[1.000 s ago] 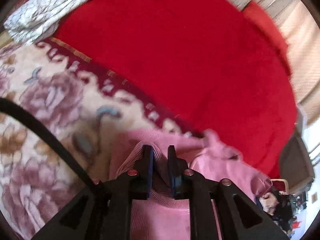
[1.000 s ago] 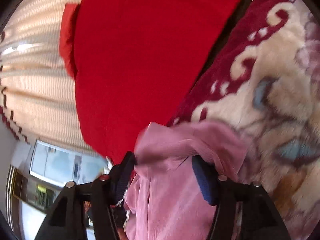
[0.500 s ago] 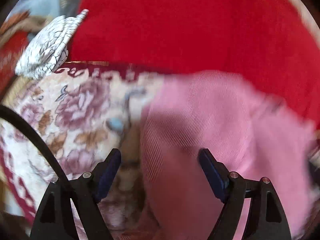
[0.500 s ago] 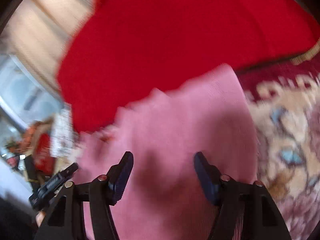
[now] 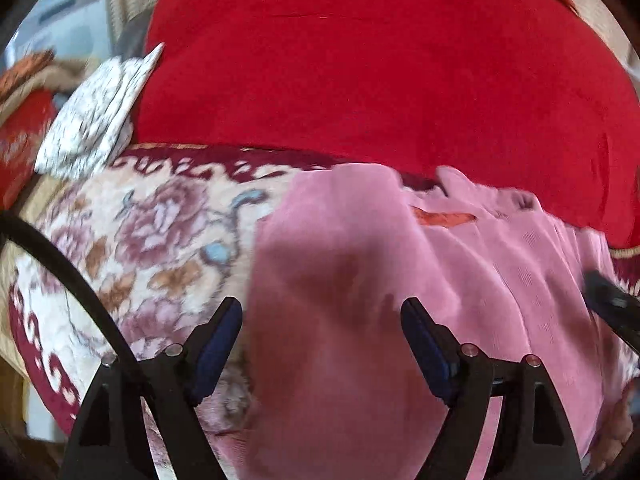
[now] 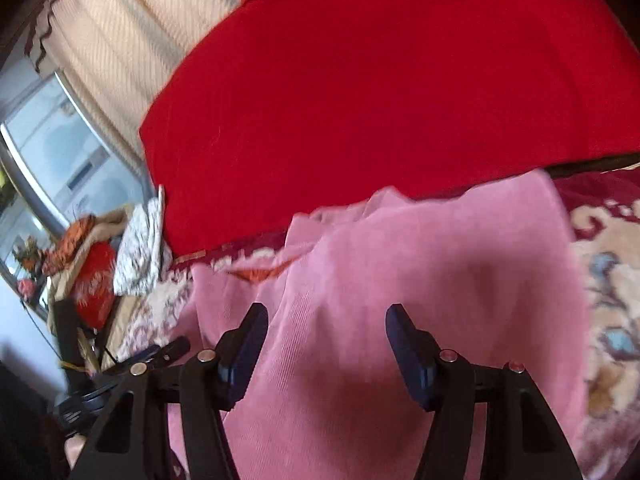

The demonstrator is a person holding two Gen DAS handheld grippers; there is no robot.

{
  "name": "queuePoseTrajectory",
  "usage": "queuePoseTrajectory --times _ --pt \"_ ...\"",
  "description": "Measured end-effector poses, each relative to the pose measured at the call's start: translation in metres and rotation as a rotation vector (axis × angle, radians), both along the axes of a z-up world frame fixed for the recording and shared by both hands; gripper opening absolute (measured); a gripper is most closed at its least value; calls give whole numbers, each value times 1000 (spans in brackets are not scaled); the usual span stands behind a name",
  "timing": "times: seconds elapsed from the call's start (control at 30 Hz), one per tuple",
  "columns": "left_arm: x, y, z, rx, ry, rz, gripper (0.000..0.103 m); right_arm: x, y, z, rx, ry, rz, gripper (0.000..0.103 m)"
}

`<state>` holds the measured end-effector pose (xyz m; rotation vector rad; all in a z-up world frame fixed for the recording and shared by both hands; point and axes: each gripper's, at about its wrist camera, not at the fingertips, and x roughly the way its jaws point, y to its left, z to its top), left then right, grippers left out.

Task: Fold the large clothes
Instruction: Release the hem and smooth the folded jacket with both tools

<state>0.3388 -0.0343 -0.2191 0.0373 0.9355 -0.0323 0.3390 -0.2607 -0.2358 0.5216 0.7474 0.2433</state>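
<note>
A large pink ribbed garment [image 5: 360, 264] lies spread on the floral blanket [image 5: 160, 240], with a folded layer on top and an orange label near its collar. My left gripper [image 5: 322, 332] hovers open just above the garment's left part, and no cloth is pinched between its blue pads. In the right wrist view the same pink garment [image 6: 432, 264] fills the lower middle. The right gripper [image 6: 326, 340] stands open over it, its pads clear of the cloth. The right gripper's black tip [image 5: 608, 304] shows at the right edge of the left view.
A red blanket [image 5: 380, 80] covers the bed beyond the garment. A folded white patterned cloth [image 5: 96, 116] lies at the far left. Striped curtain [image 6: 132, 40] and a window [image 6: 52, 152] stand behind. Cluttered items [image 6: 88, 280] sit beside the bed.
The left gripper, shut on the pink cloth a second ago, has opened and let go. Both grippers have rolled and drawn back, and the garment now lies spread on the blanket.
</note>
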Motion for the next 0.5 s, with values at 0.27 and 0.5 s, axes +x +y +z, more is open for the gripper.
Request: queuePoseTrajectory --times 0.27,0.5 --pt "20 -16 -38 147 73 -24 85 14 3 -20 -22 79 -2 65" --pt "-19 -9 -12 54 -2 0 85 -16 -15 8 -12 -7 -67 65"
